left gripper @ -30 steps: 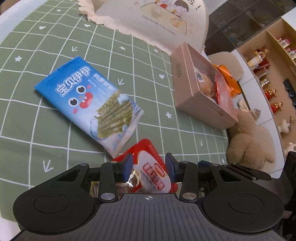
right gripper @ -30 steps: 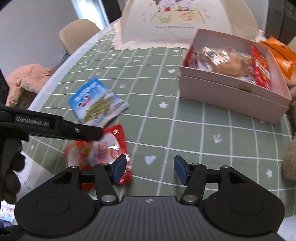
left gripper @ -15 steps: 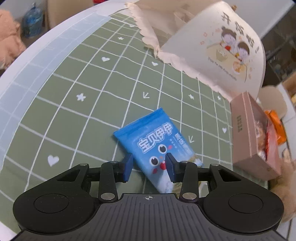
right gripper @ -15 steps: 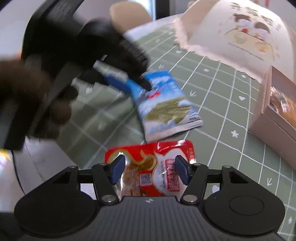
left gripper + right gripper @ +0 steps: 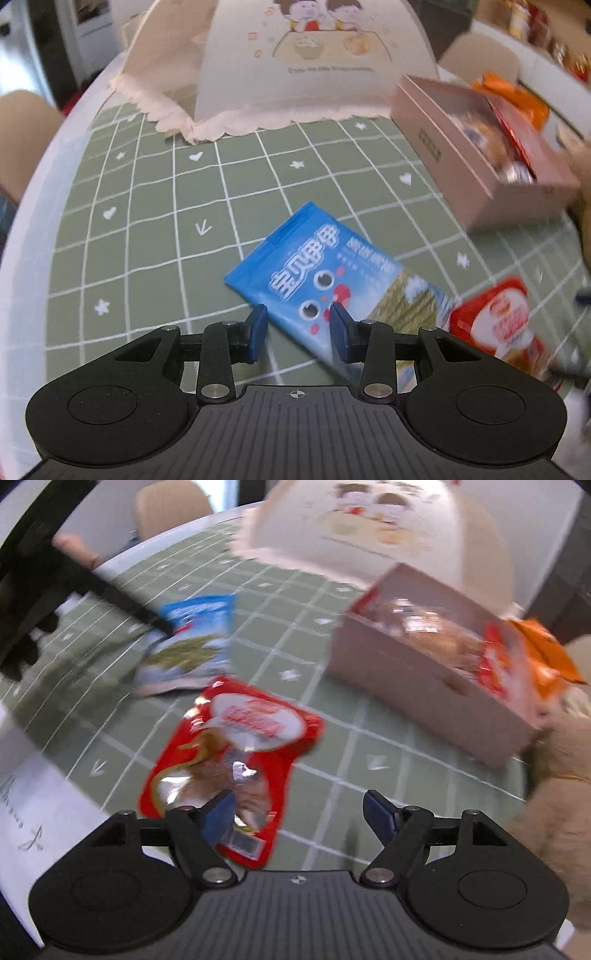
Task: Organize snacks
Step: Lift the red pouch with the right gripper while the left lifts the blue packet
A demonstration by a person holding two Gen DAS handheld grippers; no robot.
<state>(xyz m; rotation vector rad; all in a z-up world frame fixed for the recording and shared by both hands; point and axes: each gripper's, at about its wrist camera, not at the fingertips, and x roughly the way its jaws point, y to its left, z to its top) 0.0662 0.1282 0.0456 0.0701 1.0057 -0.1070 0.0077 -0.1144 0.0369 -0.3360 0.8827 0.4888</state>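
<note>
Left gripper (image 5: 297,325), jaws parted and empty, straddles the blue seaweed packet (image 5: 332,288) lying flat, seemingly untouched, with the pink box (image 5: 480,173) at two o'clock; pinch its near edge squarely.

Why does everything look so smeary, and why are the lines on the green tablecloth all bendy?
Right wrist view: the camera is moving, so the red snack bag and pink box smear. Left wrist view: sharper, the blue seaweed bag is readable, only the right edge blurs. Both views: fisheye lenses curve the tablecloth grid.
</note>
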